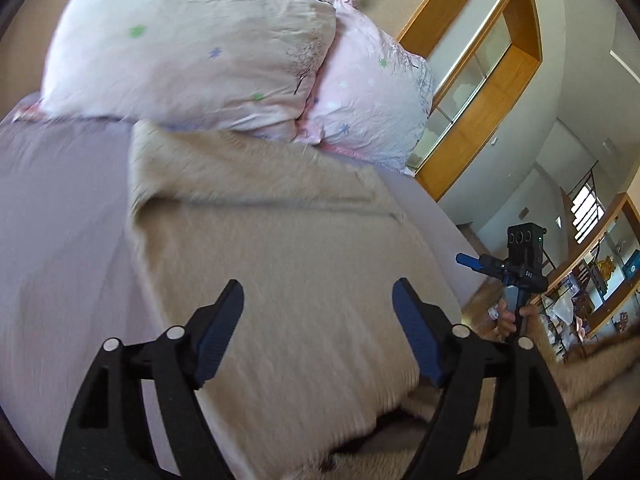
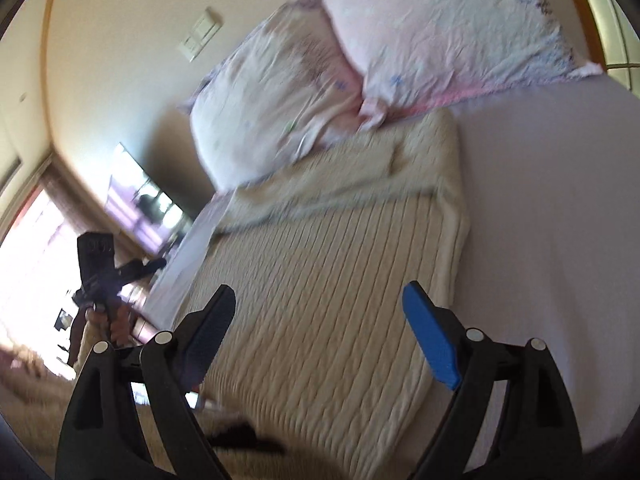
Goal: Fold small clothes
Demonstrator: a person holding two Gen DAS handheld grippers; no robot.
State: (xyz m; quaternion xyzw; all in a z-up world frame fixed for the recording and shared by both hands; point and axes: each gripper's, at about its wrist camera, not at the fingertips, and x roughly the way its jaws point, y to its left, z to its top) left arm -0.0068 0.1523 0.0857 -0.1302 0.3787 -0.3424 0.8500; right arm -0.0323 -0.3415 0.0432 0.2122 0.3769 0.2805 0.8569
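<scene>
The sweater point(image 2: 332, 280) on the bed point(image 2: 552, 220) looks soft and floppy, so both wide-open, empty hand-held grippers point(image 1: 318, 300) point(image 2: 320, 308) should pinch its corners.

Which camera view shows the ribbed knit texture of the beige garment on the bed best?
The right wrist view. The beige knit garment lies there with its ribs plain to see across the near half. The left wrist view shows the same garment spread on the bed, but motion blur smears its surface, so the ribs hardly show.
</scene>
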